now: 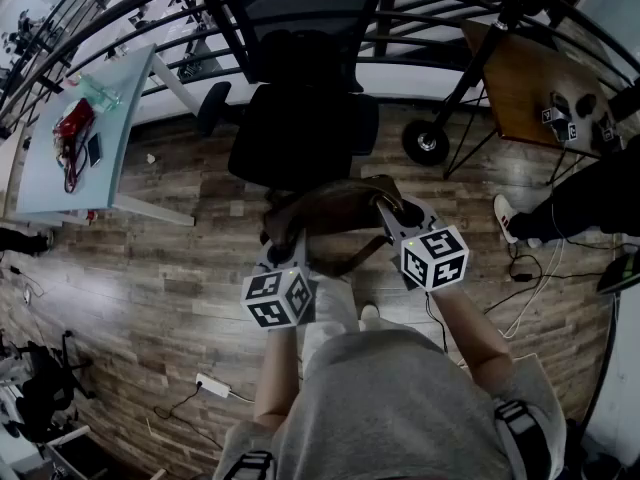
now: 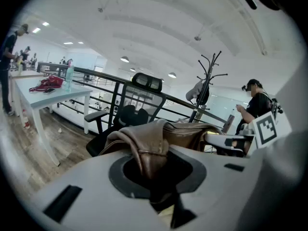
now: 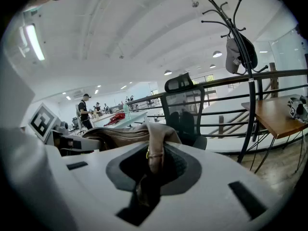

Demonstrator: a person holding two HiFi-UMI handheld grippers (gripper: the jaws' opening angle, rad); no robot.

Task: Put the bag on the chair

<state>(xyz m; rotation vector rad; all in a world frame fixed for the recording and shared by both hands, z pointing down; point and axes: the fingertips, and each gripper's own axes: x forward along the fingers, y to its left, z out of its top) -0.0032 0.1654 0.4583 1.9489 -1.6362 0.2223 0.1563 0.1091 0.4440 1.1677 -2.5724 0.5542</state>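
A brown leather bag (image 1: 335,216) hangs in the air between my two grippers, just in front of a black office chair (image 1: 300,128). My left gripper (image 1: 282,243) is shut on the bag's left strap (image 2: 147,153). My right gripper (image 1: 400,218) is shut on the right strap (image 3: 155,150), where a small brass ring shows. In both gripper views the bag (image 2: 168,134) (image 3: 120,136) stretches across in front of the chair (image 2: 127,117) (image 3: 185,109). The chair's seat is bare.
A light blue table (image 1: 85,138) with a red item and a bottle stands to the left. A wooden table (image 1: 530,88) and a coat stand's base (image 1: 428,140) are on the right. Cables (image 1: 530,288) lie on the wooden floor. A black railing (image 1: 420,28) runs behind the chair.
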